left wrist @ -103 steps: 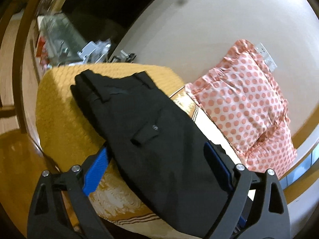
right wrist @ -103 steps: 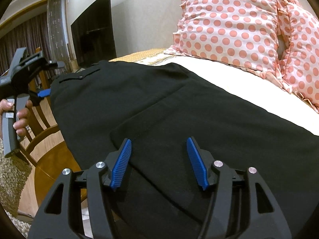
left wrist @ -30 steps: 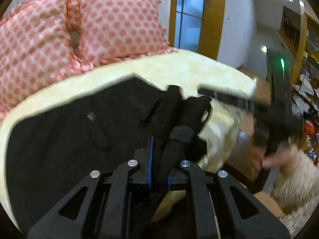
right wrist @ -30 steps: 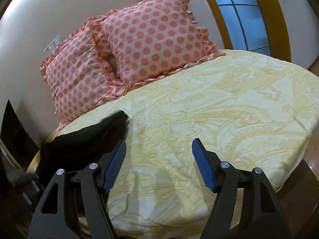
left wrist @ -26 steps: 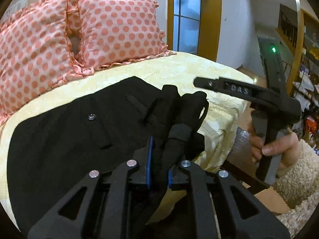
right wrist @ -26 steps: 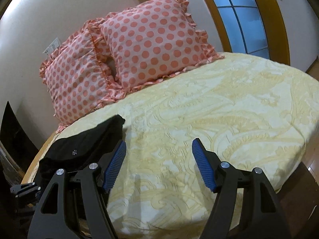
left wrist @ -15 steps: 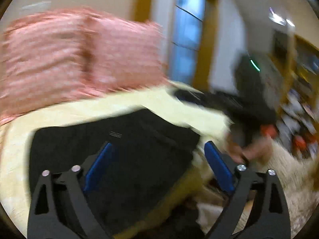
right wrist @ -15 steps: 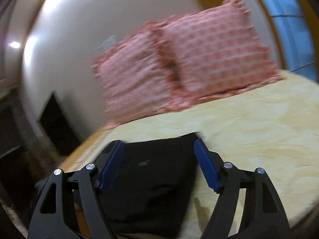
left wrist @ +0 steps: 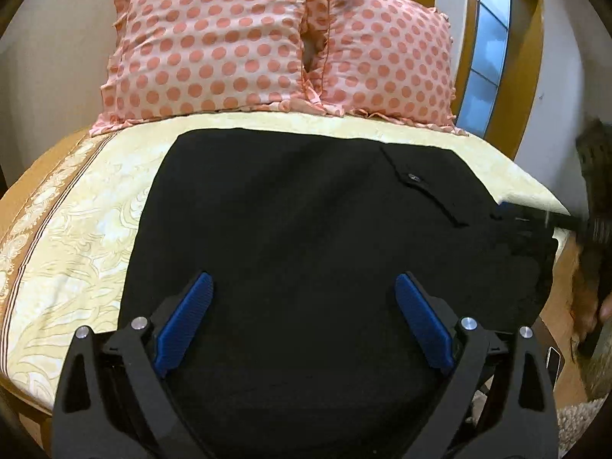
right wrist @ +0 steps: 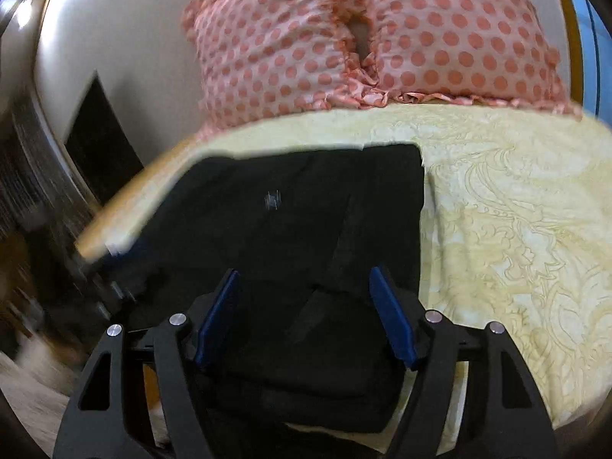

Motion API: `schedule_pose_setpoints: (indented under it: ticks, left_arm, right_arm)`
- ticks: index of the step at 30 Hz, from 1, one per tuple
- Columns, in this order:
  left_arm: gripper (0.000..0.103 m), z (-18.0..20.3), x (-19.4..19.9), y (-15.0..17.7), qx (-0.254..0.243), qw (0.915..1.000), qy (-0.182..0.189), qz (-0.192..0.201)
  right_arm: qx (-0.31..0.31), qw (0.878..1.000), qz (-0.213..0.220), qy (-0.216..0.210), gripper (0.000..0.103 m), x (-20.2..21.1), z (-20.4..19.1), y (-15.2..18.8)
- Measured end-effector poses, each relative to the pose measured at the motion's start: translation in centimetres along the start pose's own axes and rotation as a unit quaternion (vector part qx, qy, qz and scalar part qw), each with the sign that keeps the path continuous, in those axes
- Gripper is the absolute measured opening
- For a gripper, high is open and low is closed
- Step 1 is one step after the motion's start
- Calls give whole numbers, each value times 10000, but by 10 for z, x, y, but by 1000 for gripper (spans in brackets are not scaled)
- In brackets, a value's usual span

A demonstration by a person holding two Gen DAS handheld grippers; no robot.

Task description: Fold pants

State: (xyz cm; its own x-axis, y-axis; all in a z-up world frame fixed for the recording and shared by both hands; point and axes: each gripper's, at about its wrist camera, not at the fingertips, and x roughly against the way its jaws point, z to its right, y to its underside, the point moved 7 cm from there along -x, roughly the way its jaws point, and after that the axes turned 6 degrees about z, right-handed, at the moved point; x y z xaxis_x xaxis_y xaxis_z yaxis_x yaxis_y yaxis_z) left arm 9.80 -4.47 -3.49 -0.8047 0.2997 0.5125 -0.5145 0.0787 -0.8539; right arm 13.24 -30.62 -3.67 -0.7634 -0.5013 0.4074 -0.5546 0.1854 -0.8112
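Observation:
The black pants [left wrist: 306,222] lie folded in a flat rectangle on the yellow patterned bed cover [left wrist: 76,229], near the bed's front edge. My left gripper [left wrist: 306,317] is open and empty, its blue pads over the near part of the pants. My right gripper [right wrist: 306,313] is open and empty over the near end of the same pants [right wrist: 306,210]. In the left wrist view the right gripper shows blurred at the pants' right edge [left wrist: 535,222]. A pocket flap with a button [left wrist: 413,178] faces up.
Two pink polka-dot pillows [left wrist: 237,42] lean against the wall at the head of the bed. A window with a wooden frame [left wrist: 493,46] is at the right. A dark screen [right wrist: 99,141] stands left of the bed. Bare bed cover [right wrist: 516,229] lies right of the pants.
My left gripper has let go of the bunched pants and opened. The pants now lie flat and folded. Both grippers have swung to face the pillows over the pants.

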Motion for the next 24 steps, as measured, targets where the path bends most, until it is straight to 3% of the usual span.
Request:
schedule_pose_setpoints:
  ticks: [4,7,12,19,24]
  left_arm:
    - [101,-1,3,3,29,9997,201,145]
    - [101,2,3,3,-67,9995,221,222]
    - [101,1,4,3,-71,9990,317,299]
    - [101,2,3,3,-128,9988,322,339]
    - [101,3,2,2,-134,9988,321,333]
  right_arm:
    - [-589,9979,-45,258,72,-11,36,-27]
    - [-530,9964,-456,477,71,-34,46,-30]
    - [-393,9938,-928,471,69,-63,48,-26]
    - [-30,9955,-890,312,53,-63,40,-26]
    - [-12,9960,-847,291,52,-70,43,-26]
